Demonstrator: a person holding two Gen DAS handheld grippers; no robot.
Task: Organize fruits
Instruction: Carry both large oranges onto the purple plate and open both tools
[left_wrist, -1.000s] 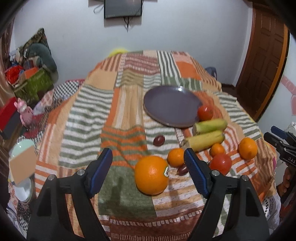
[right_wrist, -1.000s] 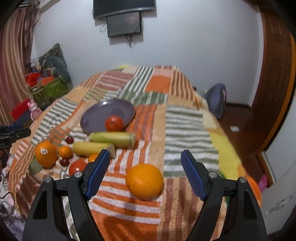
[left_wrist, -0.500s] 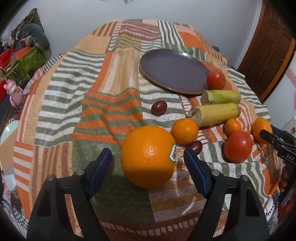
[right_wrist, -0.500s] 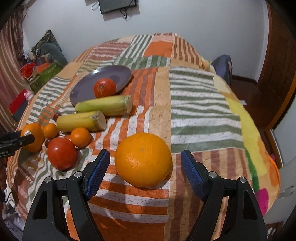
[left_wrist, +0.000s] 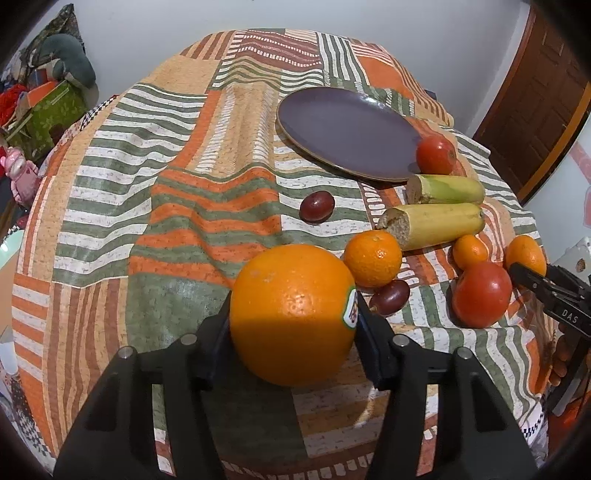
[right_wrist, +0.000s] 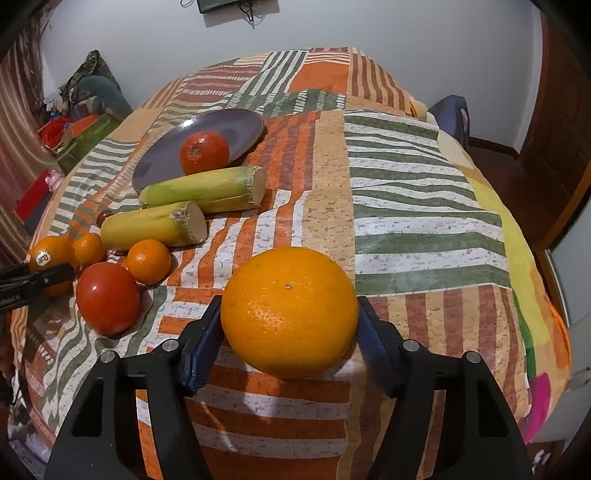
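My left gripper (left_wrist: 291, 325) is shut on a large orange with a sticker (left_wrist: 291, 314) near the bed's front edge. My right gripper (right_wrist: 290, 332) is shut on a second large orange (right_wrist: 290, 312). A purple plate (left_wrist: 343, 129) lies further back, also in the right wrist view (right_wrist: 162, 155), with a red tomato (right_wrist: 204, 152) at its rim. Two cane pieces (left_wrist: 436, 225), small mandarins (left_wrist: 373, 258), another tomato (left_wrist: 482, 295) and dark grapes (left_wrist: 317, 206) lie between the plate and the grippers.
The striped patchwork bedspread (left_wrist: 184, 177) covers the bed. Boxes and clutter (left_wrist: 40, 103) stand at the left wall. A wooden door (left_wrist: 532, 110) is at the right. A dark bag (right_wrist: 450, 114) sits on the floor beyond the bed.
Both grippers moved forward and down over their oranges and closed on them. Earlier both were open with the oranges ahead of the fingers.
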